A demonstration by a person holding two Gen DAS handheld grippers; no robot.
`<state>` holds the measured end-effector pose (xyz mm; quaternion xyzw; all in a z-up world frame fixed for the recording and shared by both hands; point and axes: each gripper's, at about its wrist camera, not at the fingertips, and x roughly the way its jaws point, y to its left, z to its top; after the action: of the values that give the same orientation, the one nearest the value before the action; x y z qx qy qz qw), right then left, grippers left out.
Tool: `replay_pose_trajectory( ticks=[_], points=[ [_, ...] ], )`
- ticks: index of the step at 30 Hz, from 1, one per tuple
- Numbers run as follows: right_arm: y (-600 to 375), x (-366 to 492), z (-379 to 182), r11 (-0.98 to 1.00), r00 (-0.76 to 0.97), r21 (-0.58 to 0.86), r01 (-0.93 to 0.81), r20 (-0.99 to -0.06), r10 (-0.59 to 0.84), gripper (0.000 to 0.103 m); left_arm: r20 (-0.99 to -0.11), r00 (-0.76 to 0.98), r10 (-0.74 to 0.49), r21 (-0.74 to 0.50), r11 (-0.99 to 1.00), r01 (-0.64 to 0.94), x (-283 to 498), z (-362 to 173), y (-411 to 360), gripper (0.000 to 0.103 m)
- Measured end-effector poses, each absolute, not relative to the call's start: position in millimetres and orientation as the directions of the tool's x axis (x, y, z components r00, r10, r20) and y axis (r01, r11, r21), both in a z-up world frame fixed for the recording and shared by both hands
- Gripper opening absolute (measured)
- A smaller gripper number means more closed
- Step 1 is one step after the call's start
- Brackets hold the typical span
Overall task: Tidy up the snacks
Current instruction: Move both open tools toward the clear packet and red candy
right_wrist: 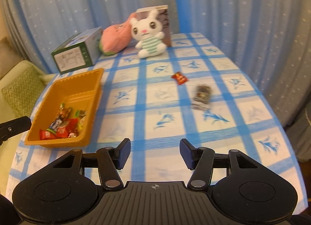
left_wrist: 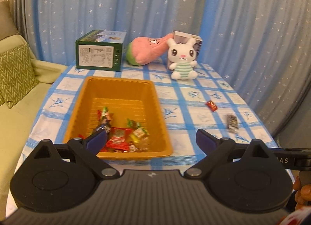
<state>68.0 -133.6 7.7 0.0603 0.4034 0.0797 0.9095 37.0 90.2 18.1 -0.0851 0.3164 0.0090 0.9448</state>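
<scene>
An orange tray (left_wrist: 118, 84) (right_wrist: 77, 81) sits on the left of the blue-checked table and holds several wrapped snacks (left_wrist: 120, 137) (right_wrist: 62, 126). A small red snack (left_wrist: 211, 105) (right_wrist: 180, 78) and a dark snack packet (left_wrist: 231, 123) (right_wrist: 202, 95) lie loose on the cloth to the right of the tray. My left gripper (left_wrist: 149, 139) is open and empty, hovering over the tray's near end. My right gripper (right_wrist: 154, 152) is open and empty above the table's front, short of the dark packet.
A green box (left_wrist: 99, 52) (right_wrist: 77, 54), a pink plush (left_wrist: 145, 50) (right_wrist: 116, 38), a white rabbit plush (left_wrist: 182, 59) (right_wrist: 149, 34) and a small box behind it stand at the back. A sofa with a green cushion (left_wrist: 13, 73) lies left; blue curtains hang behind.
</scene>
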Motion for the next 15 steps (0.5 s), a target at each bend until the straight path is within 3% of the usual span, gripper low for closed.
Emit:
replay_pose_trajectory(
  ticks=[15],
  points=[
    [-175.7, 62.1, 13.9, 0.977, 0.679, 0.213, -0.008, -0.716, 0.162, 0.059, -0.621, 0.782, -0.057, -0.115, 0.993, -0.019, 47.2, 17.0, 46.5, 0.097]
  ],
)
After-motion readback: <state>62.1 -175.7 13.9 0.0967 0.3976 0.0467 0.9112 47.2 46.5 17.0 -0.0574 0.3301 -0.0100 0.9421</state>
